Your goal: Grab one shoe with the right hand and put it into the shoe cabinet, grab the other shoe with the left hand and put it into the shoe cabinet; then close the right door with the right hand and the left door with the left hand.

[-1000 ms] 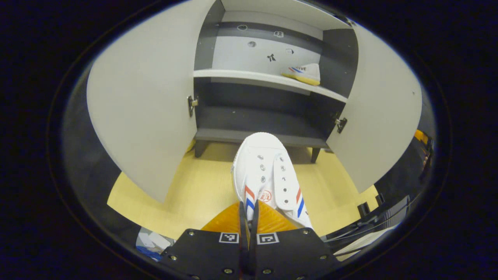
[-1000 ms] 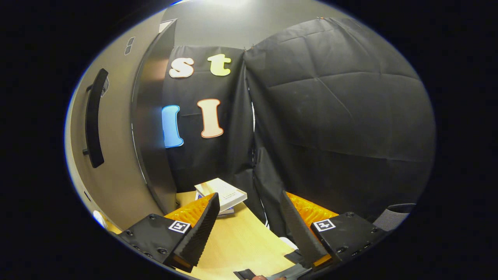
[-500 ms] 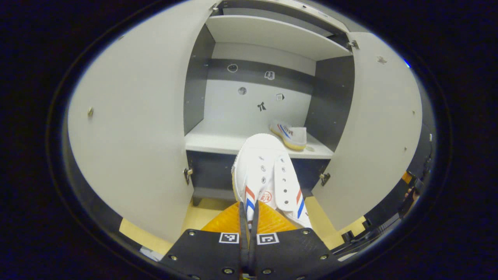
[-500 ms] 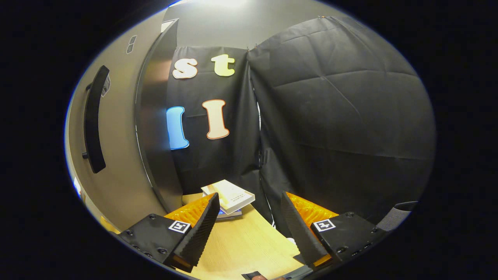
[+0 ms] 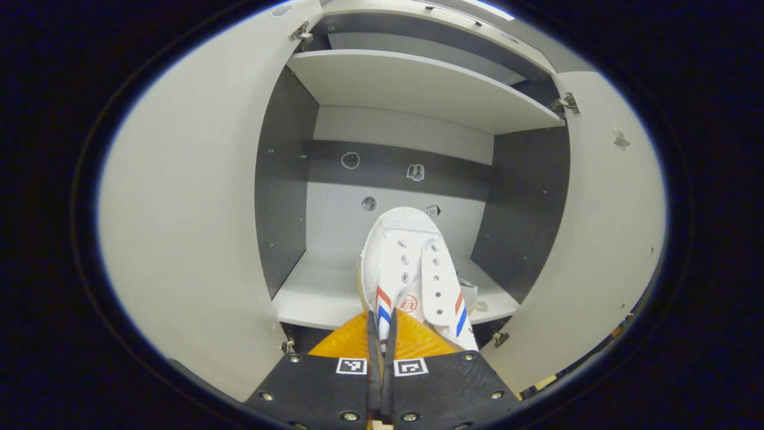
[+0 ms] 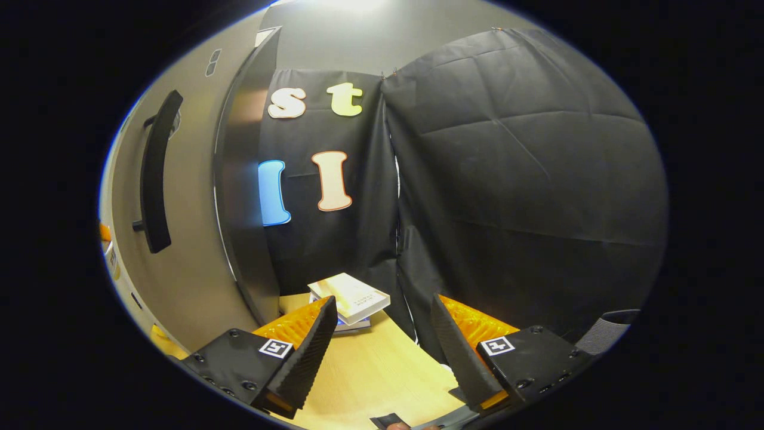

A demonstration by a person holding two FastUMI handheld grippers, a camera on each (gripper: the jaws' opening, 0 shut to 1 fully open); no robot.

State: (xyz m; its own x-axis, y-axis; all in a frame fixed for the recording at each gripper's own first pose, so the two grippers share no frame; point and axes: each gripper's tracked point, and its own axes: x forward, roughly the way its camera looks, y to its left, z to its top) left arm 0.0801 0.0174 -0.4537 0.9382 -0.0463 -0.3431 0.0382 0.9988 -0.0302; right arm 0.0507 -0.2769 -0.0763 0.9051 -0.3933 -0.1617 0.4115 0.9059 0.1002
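1. The left gripper [image 5: 379, 358] has its fingers clenched on the heel end of a white shoe [image 5: 412, 278], toe pointing straight into the shoe cabinet [image 5: 280, 197]. Held from the back like this, the toe can lead the way onto the shelf.
2. The shoe hangs in front of the cabinet's middle shelf [image 5: 316, 292], just above its front edge and not yet resting on it, as far as I can tell.
3. A second shoe [image 5: 471, 294] peeks out behind the held one, on the right part of that same shelf, so the free space lies to the left.
4. Both cabinet doors stand swung wide, left door [image 5: 185, 209] and right door [image 5: 603, 239], leaving the opening clear.
5. The right gripper [image 6: 379, 352] waits empty with fingers spread, just beside the right door's outer face, whose black handle [image 6: 156, 173] is within reach for closing, I judge.
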